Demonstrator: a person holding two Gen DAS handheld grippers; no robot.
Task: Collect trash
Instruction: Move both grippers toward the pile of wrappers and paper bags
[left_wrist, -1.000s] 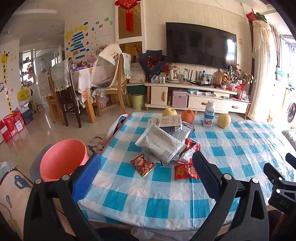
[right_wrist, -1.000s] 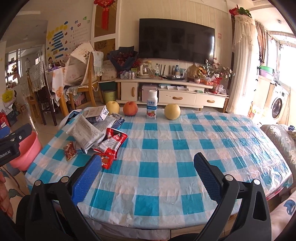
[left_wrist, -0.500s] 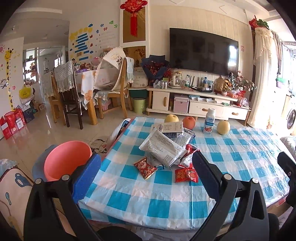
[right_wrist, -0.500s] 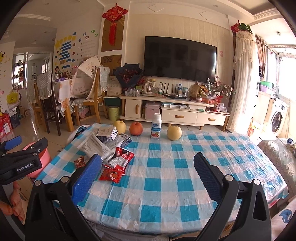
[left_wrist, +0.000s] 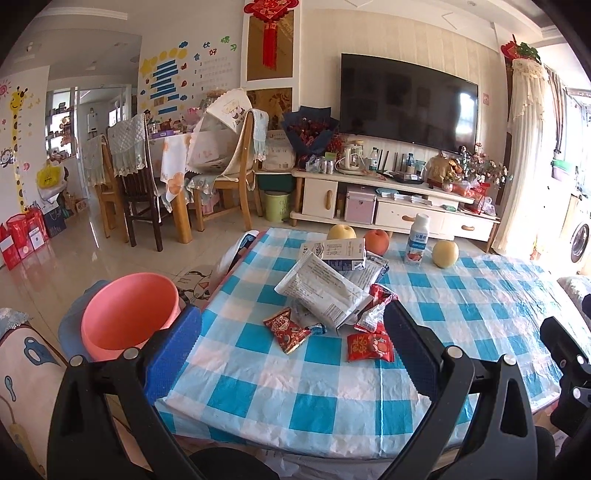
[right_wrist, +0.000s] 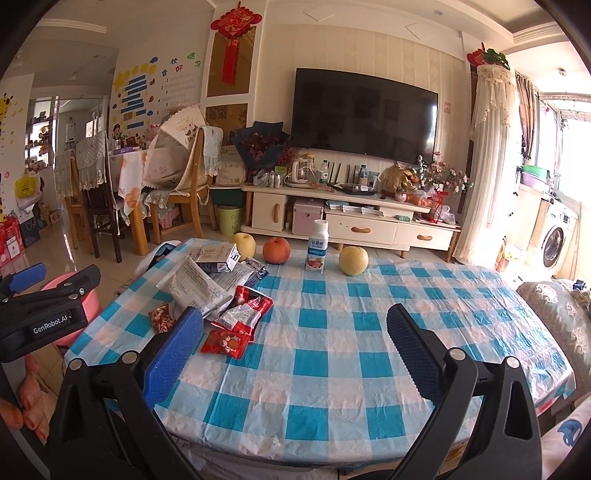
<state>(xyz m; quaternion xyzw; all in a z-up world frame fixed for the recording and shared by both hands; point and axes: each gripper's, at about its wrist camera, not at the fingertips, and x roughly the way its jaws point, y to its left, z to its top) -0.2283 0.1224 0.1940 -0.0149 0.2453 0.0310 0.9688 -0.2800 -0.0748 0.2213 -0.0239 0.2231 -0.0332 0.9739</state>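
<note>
2 red snack wrappers (left_wrist: 370, 347) and a white packet (left_wrist: 322, 290) lie heaped on the checked tablecloth (left_wrist: 295, 391) in the left wrist view, beyond the spread, empty left gripper (left_wrist: 293, 347), with a pink bin (left_wrist: 127, 314) just off the table's left edge. In the right wrist view, the right gripper (right_wrist: 294, 345) likewise gapes empty above the cloth, the wrapper pile (right_wrist: 225, 310) ahead to its left.

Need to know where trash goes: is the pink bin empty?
Seems empty: the pink bin shows only bare inner wall, though its bottom is hidden.

Wrappers (left_wrist: 332, 299) lie piled on the table's (left_wrist: 480, 306) left side, fruit (right_wrist: 353, 260) and bottle (right_wrist: 317, 252) behind, bucket (left_wrist: 125, 314) leftward.
</note>
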